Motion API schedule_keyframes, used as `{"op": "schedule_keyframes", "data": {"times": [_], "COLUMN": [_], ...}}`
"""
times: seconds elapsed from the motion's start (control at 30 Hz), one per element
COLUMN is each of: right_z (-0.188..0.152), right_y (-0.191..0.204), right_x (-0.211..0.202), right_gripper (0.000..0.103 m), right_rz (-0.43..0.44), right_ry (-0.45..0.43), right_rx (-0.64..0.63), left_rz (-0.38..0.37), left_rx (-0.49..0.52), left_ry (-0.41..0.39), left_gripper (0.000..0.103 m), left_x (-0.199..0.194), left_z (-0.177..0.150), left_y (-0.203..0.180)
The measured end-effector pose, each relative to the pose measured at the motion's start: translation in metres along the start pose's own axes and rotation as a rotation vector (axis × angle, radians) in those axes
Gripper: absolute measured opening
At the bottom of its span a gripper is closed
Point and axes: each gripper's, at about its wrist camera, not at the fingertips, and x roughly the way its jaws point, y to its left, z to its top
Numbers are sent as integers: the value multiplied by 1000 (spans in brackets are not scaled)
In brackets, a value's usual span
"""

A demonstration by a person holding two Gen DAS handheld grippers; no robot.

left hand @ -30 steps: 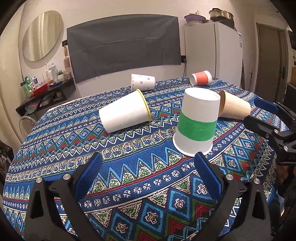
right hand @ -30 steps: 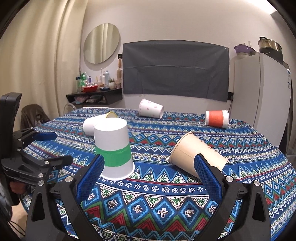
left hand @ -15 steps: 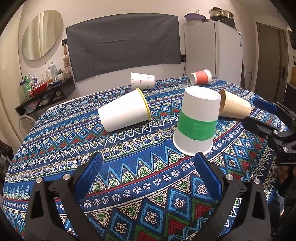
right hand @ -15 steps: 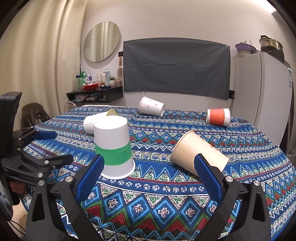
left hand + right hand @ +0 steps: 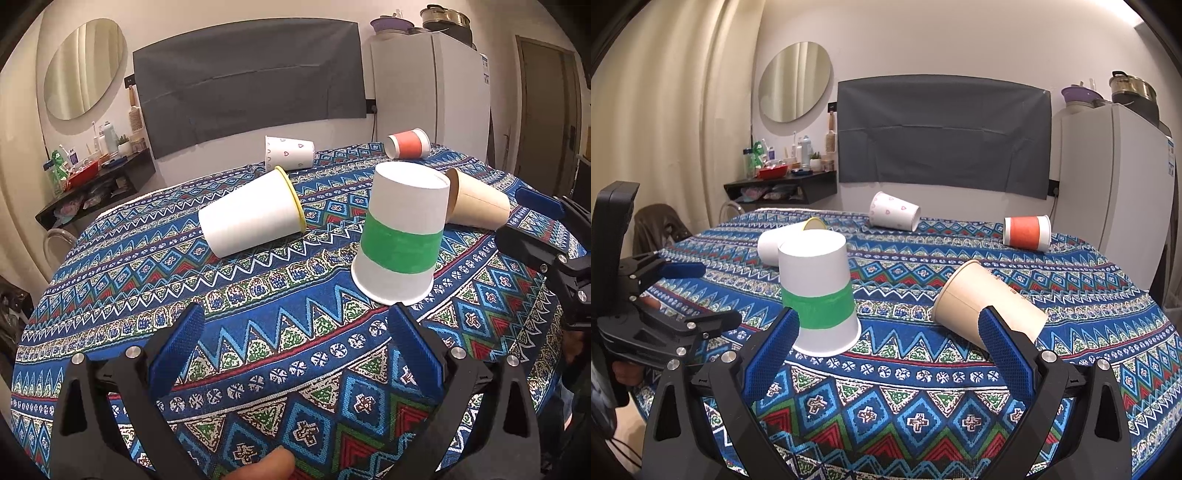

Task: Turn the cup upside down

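On tablecloth [image 5: 258,321] — green-banded cup [image 5: 400,236] upright, mouth down.

Both wrist views look low across the patterned table [image 5: 258,325] from its near edge, sharing the green-banded cup [image 5: 400,236].

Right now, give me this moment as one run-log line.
left gripper: open, empty | right gripper: open, empty | green-band cup: upside down on tablecloth | tan cup: on its side, next candidate
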Motion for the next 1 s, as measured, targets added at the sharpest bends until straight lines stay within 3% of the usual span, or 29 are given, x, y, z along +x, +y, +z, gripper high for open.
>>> {"op": "schedule_keyframes", "data": {"times": [1.0], "right_z": [0], "right_y": [0], "right_x": [2], "right_gripper": [94], "right_rz": [1], "right_ry": [2], "right_rx": [-1], "left_rz": [-7], "left_rx": [-7], "left_ry": [15], "left_gripper": [97], "left_x": [6], "left_z": [2], "left_y": [1]}}
